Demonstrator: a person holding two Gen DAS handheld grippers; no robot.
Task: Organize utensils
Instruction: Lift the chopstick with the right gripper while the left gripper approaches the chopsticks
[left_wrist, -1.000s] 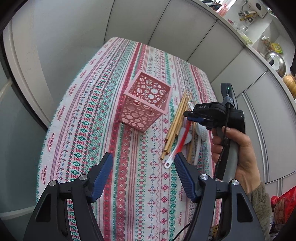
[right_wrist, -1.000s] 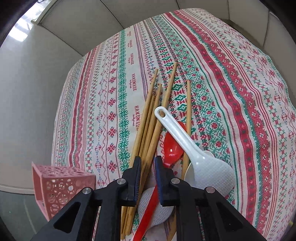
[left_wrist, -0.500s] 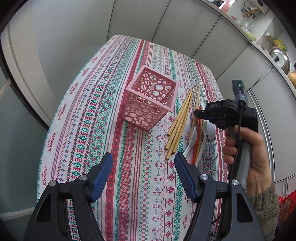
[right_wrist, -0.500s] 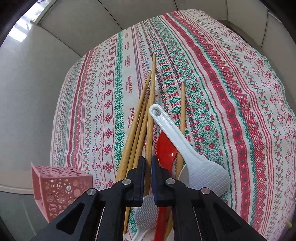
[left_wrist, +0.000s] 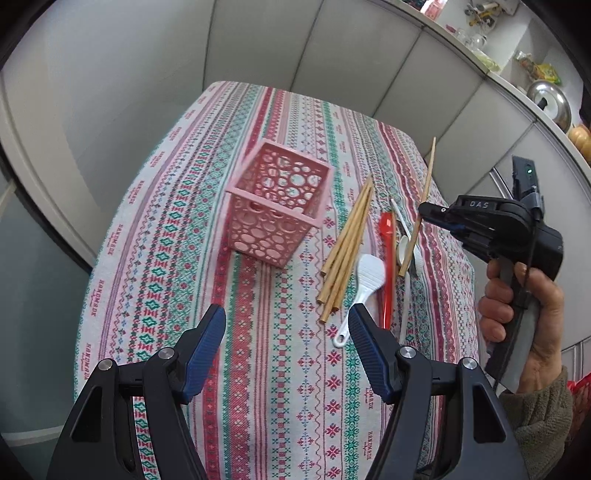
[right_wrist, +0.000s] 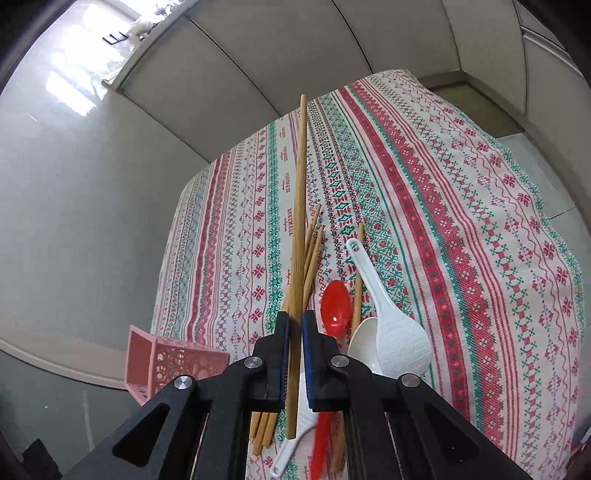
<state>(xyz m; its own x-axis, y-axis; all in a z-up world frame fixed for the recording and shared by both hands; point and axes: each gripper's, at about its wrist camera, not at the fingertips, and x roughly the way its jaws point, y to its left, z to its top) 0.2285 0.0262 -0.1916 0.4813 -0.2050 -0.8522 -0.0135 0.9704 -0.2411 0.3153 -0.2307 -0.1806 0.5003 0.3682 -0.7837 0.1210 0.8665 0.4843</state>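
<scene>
My right gripper (right_wrist: 294, 325) is shut on one wooden chopstick (right_wrist: 300, 206) and holds it lifted above the table; it also shows in the left wrist view (left_wrist: 424, 214) with the chopstick (left_wrist: 424, 188) pointing up. A pink perforated basket (left_wrist: 277, 206) stands upright on the patterned tablecloth (left_wrist: 166, 258), left of the utensil pile; it shows in the right wrist view (right_wrist: 166, 362) too. Several chopsticks (left_wrist: 347, 247), a red spoon (left_wrist: 386, 254) and white rice paddles (left_wrist: 364, 284) lie on the cloth. My left gripper (left_wrist: 286, 332) is open and empty above the cloth's near part.
White cabinet panels (left_wrist: 332, 55) surround the table on the far and right sides. A shelf with kitchen items and a steel lid (left_wrist: 550, 103) runs at the upper right. The table edge drops off at the left.
My right gripper closed on one chopstick and lifted it off the pile, tip rising. The left gripper stayed open and drew back slightly.
</scene>
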